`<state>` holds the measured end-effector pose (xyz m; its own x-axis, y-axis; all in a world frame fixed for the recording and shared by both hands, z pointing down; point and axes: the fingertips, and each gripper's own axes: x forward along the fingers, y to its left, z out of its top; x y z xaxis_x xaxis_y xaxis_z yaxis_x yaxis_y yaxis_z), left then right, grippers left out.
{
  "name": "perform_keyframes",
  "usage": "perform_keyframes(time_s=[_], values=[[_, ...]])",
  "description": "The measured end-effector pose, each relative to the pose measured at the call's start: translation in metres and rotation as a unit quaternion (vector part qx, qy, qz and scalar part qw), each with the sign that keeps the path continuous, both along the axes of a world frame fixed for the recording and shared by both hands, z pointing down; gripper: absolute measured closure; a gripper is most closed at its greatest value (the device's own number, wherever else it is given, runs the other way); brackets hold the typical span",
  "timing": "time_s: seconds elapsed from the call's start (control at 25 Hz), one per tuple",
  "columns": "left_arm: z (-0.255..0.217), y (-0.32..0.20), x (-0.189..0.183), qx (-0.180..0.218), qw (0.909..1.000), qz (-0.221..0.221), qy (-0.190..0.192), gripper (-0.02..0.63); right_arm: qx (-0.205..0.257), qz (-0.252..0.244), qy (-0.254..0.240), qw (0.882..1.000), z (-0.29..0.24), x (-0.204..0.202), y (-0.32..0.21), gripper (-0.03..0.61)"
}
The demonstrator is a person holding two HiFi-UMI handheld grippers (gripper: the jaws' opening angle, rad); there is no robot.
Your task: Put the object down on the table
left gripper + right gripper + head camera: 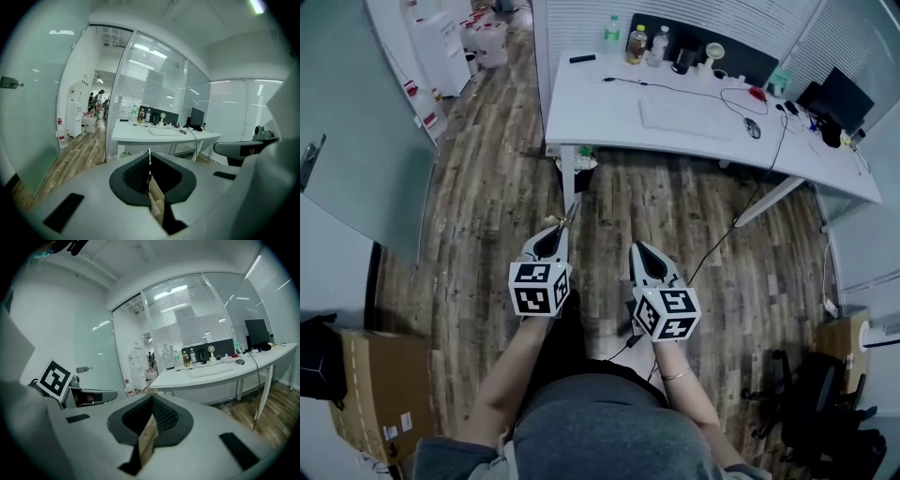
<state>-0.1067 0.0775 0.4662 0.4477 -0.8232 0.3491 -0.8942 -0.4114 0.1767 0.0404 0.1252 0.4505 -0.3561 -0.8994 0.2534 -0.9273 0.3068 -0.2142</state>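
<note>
Right now your left tool (149, 174) is clenched on a thin pale sliver (149, 158) that pokes up past the pads. Only its edge shows, so what it is cannot be told. Your right tool (149, 420) is pressed closed with nothing in it. Both hang over the wood floor (487, 216), well apart from the white bench (600, 108) at the upper centre of the head view. Let go early and the thin pale sliver likely drops to the floor. At the bench, the keyboard (686, 117) and cable (694, 92) crowd the middle, so it could land on them.
</note>
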Motion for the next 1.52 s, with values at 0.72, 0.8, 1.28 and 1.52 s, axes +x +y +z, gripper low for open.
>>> perform_keyframes(time_s=[0.72, 0.8, 1.28, 1.52], values=[[-0.018, -0.192, -0.032, 0.002, 0.9996, 0.024, 0.018, 0.588, -0.006, 0.028, -0.006, 1.000, -0.014, -0.038, -0.184, 0.574], [-0.018, -0.200, -0.033, 0.000, 0.9995, 0.025, 0.020, 0.588, -0.009, 0.030, -0.007, 0.999, -0.012, -0.038, -0.191, 0.574], [-0.026, -0.256, -0.019, 0.007, 0.9994, 0.012, 0.031, 0.588, -0.005, 0.017, -0.025, 1.000, -0.010, -0.026, -0.254, 0.574], [-0.030, -0.288, -0.009, 0.008, 0.9994, -0.008, 0.032, 0.588, 0.002, -0.001, -0.033, 0.999, -0.015, -0.014, -0.292, 0.574]])
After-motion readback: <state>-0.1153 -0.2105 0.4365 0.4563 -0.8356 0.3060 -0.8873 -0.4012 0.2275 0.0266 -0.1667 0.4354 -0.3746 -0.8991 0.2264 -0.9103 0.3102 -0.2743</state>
